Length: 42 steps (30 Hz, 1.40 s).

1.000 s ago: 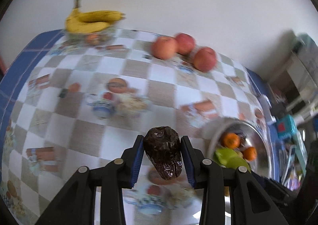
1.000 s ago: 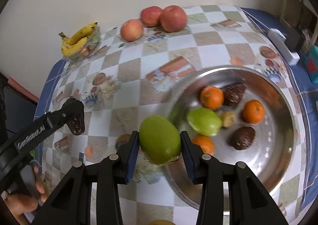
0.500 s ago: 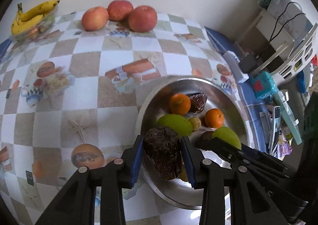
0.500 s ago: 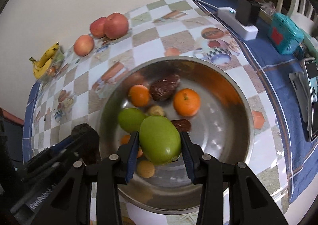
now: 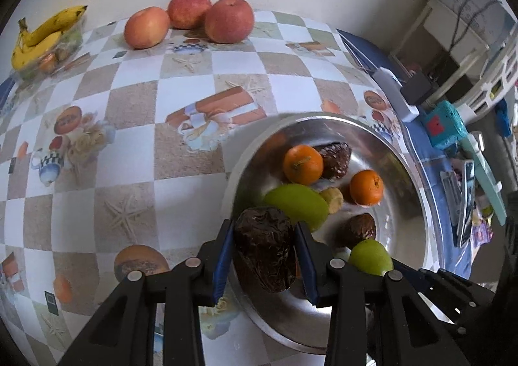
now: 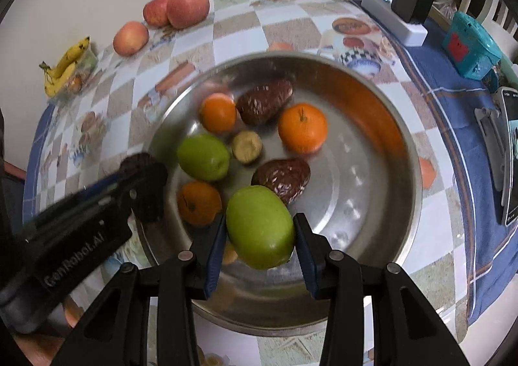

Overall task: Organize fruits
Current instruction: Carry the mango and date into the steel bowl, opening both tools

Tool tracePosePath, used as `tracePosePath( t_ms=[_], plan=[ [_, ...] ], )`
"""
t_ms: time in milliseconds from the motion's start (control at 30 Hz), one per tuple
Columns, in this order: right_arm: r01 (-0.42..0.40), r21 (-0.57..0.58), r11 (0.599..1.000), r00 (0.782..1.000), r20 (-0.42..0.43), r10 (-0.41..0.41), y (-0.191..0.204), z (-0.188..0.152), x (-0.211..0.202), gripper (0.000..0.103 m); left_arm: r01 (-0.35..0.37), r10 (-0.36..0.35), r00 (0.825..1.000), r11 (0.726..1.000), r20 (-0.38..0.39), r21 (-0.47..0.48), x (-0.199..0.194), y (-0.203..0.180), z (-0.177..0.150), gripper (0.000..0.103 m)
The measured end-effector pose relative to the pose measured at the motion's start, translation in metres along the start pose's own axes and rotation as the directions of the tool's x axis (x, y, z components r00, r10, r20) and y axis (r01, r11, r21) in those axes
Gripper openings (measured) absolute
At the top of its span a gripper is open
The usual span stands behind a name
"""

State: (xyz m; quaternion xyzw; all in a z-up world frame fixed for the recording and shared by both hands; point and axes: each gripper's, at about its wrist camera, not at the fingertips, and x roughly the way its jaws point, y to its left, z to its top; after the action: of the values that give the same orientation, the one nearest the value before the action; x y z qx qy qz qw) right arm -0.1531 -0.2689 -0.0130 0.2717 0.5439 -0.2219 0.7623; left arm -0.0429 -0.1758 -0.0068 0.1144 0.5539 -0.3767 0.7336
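Checkered tablecloth (image 5: 136, 171), steel bowl (image 6: 372, 126) mid-frame w/ oranges, green & brown fruit.
Left gripper (image 5: 264, 256) clamps wrinkled brown fruit (image 5: 265, 249) at bowl's left rim; right gripper (image 6: 259, 236) grips green fruit (image 6: 260, 227) over bowl.

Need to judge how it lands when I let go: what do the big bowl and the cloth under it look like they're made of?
The bowl looks like polished metal, probably stainless steel: silvery, mirroring the oranges on its wall. The tablecloth looks like glossy printed vinyl or oilcloth, with a smooth checkered print and faint sheen; fabric can't be ruled out.
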Motion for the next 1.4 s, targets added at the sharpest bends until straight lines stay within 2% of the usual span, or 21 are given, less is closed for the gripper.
tracePosePath(
  t_ms=[100, 500, 767, 867, 900, 967, 1000, 1067, 1133, 1233, 1267, 1300, 1400],
  plan=[
    [0.001, 0.003, 1.000, 1.000, -0.015, -0.001, -0.001, -0.001, 0.004, 0.043, 0.010, -0.010, 0.999, 1.000, -0.037, -0.005, 0.007, -0.002, -0.004, 0.040],
    [0.000, 0.015, 1.000, 1.000, -0.024, 0.000, -0.002, -0.001, 0.012, 0.043, 0.026, -0.027, 0.999, 1.000, -0.040, -0.011, 0.006, -0.001, -0.005, 0.041],
    [-0.007, 0.018, 1.000, 1.000, -0.018, 0.008, -0.001, 0.000, 0.015, 0.043, 0.085, -0.087, 0.996, 0.994, -0.034, -0.063, 0.002, 0.007, -0.011, 0.042],
    [-0.015, 0.016, 1.000, 1.000, -0.017, 0.015, 0.000, -0.001, 0.015, 0.044, 0.126, -0.129, 0.991, 0.988, -0.026, -0.087, -0.004, 0.011, -0.014, 0.050],
    [-0.017, 0.012, 1.000, 1.000, -0.017, 0.018, 0.000, -0.002, 0.014, 0.045, 0.132, -0.134, 0.991, 0.987, -0.019, -0.095, -0.008, 0.012, -0.014, 0.057],
    [-0.022, 0.003, 1.000, 1.000, -0.016, 0.022, 0.002, -0.002, 0.015, 0.051, 0.095, -0.095, 0.995, 0.991, 0.001, -0.090, -0.017, 0.013, -0.015, 0.066],
    [-0.022, 0.000, 1.000, 1.000, -0.016, 0.022, 0.003, -0.003, 0.015, 0.054, 0.079, -0.079, 0.997, 0.993, 0.009, -0.082, -0.020, 0.014, -0.015, 0.066],
    [-0.018, -0.008, 1.000, 1.000, -0.013, 0.018, 0.005, -0.004, 0.014, 0.055, 0.058, -0.056, 0.998, 0.995, 0.022, -0.085, -0.027, 0.018, -0.016, 0.066],
    [-0.016, -0.015, 1.000, 1.000, -0.010, 0.016, 0.006, -0.004, 0.014, 0.055, 0.034, -0.032, 0.999, 0.994, 0.026, -0.104, -0.031, 0.025, -0.018, 0.070],
    [-0.009, -0.019, 1.000, 1.000, -0.001, 0.009, 0.008, -0.007, 0.012, 0.063, -0.041, 0.046, 0.998, 0.991, 0.034, -0.126, -0.039, 0.039, -0.026, 0.088],
    [-0.008, -0.019, 1.000, 1.000, 0.004, 0.008, 0.008, -0.007, 0.011, 0.068, -0.076, 0.081, 0.996, 0.989, 0.037, -0.129, -0.041, 0.044, -0.029, 0.098],
    [-0.007, -0.018, 1.000, 1.000, 0.011, 0.007, 0.008, -0.008, 0.010, 0.072, -0.116, 0.122, 0.992, 0.985, 0.040, -0.130, -0.043, 0.049, -0.033, 0.103],
    [-0.010, -0.018, 1.000, 0.999, 0.030, 0.011, 0.009, -0.010, 0.006, 0.073, -0.211, 0.218, 0.975, 0.969, 0.039, -0.130, -0.050, 0.064, -0.045, 0.103]
  ],
)
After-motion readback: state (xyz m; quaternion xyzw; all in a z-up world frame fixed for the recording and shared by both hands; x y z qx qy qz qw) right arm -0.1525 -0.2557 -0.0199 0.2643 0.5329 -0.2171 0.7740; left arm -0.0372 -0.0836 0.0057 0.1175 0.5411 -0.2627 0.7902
